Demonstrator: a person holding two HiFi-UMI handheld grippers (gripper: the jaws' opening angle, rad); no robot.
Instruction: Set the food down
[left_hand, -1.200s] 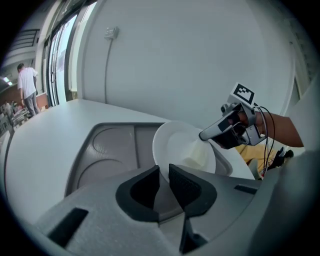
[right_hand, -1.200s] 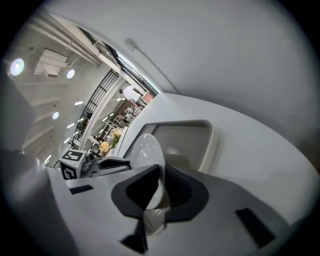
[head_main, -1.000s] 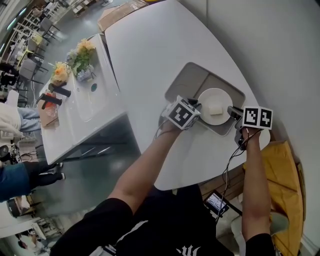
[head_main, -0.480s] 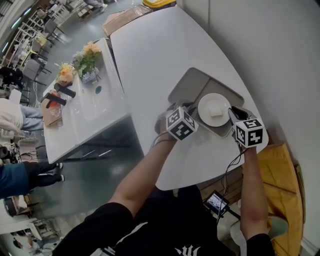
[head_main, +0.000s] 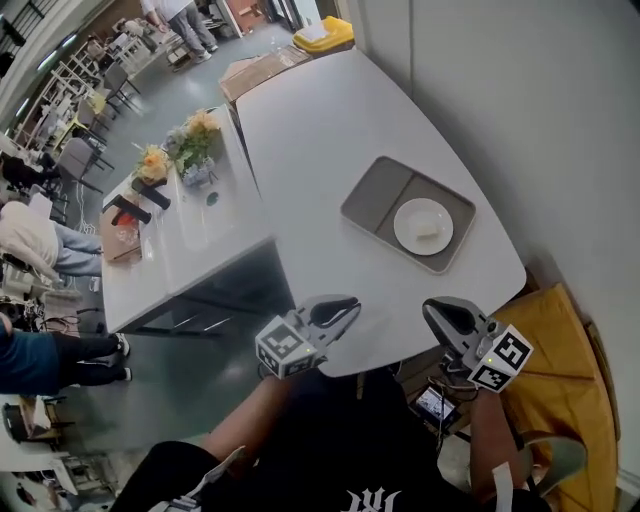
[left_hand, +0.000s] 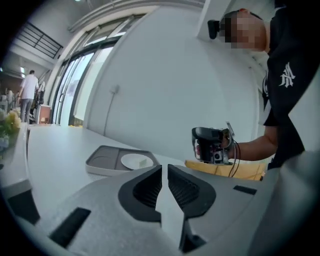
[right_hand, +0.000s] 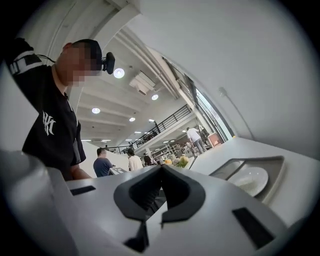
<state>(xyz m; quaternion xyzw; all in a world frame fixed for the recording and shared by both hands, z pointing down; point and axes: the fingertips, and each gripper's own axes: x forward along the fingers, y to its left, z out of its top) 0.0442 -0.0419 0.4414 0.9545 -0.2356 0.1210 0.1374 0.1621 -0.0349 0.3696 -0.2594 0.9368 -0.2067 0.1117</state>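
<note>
A grey tray (head_main: 375, 196) lies on the white table (head_main: 320, 130), and a white plate (head_main: 410, 218) in its right compartment bears a small pale piece of food (head_main: 430, 233). Both grippers hang well short of it, off the table's near edge. My left gripper (head_main: 337, 309) holds nothing; its jaws are closing, with a thin gap between them. My right gripper (head_main: 446, 313) is shut and empty. The left gripper view shows the tray (left_hand: 102, 161), plate (left_hand: 131, 161), food (left_hand: 143, 162) and right gripper (left_hand: 212, 145) ahead. The right gripper view shows the plate (right_hand: 247, 179) at its right.
A second white table with flower pots (head_main: 192, 138) stands to the left across a gap of grey floor. A yellow cushion (head_main: 560, 340) lies by my right arm. A cardboard box (head_main: 262, 62) and a yellow bin (head_main: 324, 36) sit beyond the table's far end. People sit at far left.
Both grippers have pulled back from the tray's sides to beyond the table's near edge. The tray, plate and food have stayed on the table. The right jaws have shut.
</note>
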